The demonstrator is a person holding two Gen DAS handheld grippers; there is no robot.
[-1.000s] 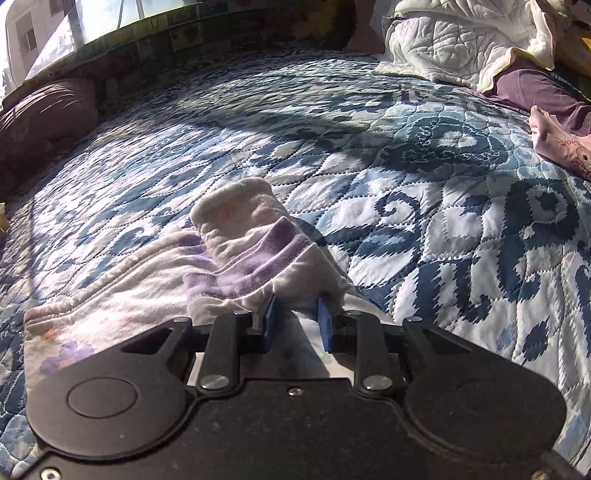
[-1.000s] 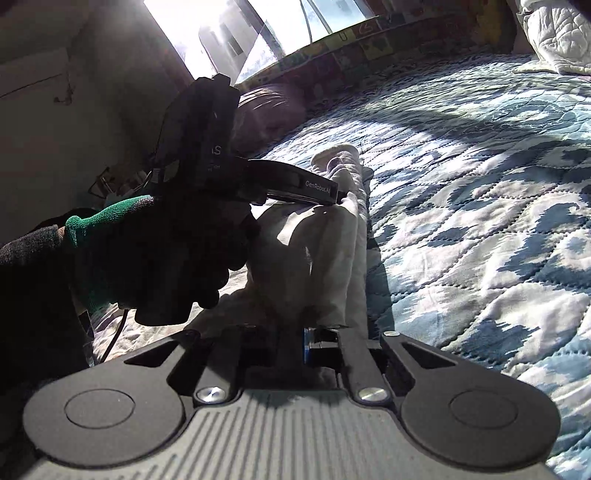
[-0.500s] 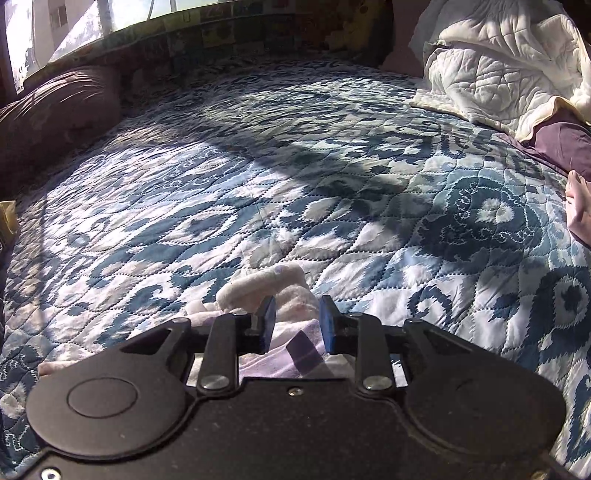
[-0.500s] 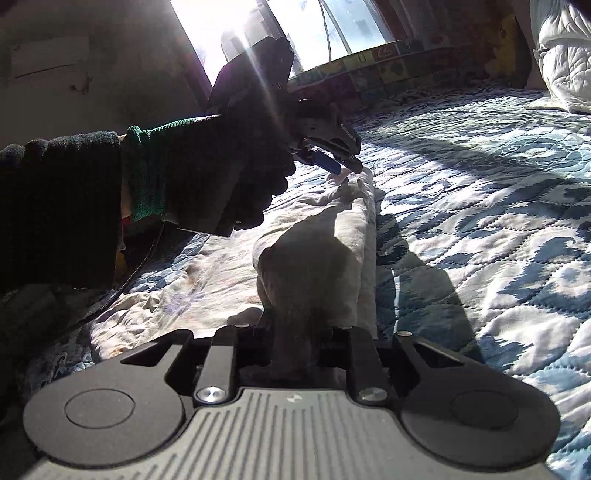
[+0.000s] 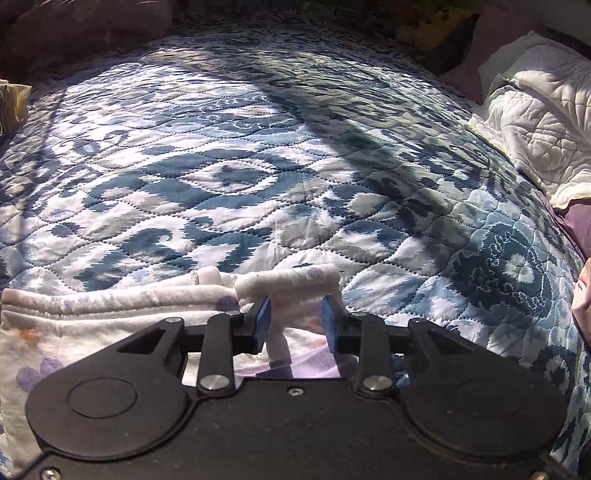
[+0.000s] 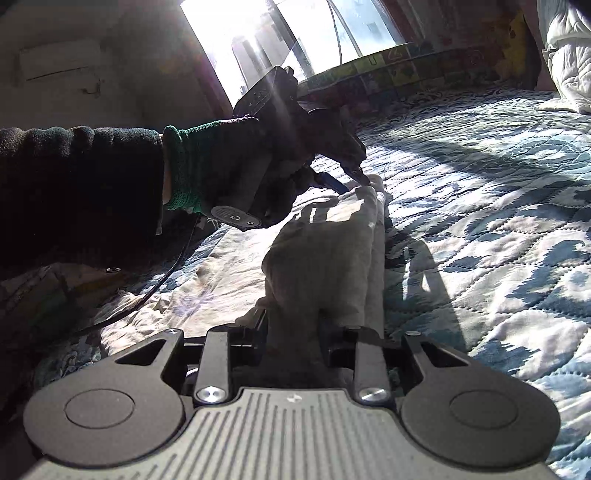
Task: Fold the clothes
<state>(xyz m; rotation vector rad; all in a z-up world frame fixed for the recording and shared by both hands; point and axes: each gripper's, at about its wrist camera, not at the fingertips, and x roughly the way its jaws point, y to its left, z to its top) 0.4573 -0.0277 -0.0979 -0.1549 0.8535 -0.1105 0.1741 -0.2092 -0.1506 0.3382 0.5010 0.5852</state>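
Observation:
A white garment with pale purple flowers [image 5: 110, 306] lies along the near side of the blue patterned quilt [image 5: 258, 166], its far edge rolled into a ridge. My left gripper [image 5: 295, 321] is low over the garment's end, with a pinch of cloth standing between its blue pads. In the right wrist view the garment [image 6: 325, 251] runs as a long folded strip. My right gripper [image 6: 293, 325] is shut on its near end, which is bunched thick between the fingers. The left gripper [image 6: 352, 177], held by a green-cuffed gloved hand [image 6: 221, 173], touches the strip's far end.
The quilt [image 6: 480, 221] spreads wide to the right of the strip. A white quilted blanket [image 5: 535, 122] is heaped at the far right corner. A dark pillow [image 5: 74, 33] lies at the far left. A person's bare foot [image 5: 583, 306] shows at the right edge.
My left gripper has carried its end of the garment forward and down onto the bed, so the lifted cloth now lies as a flat folded strip. The right gripper has kept its hold.

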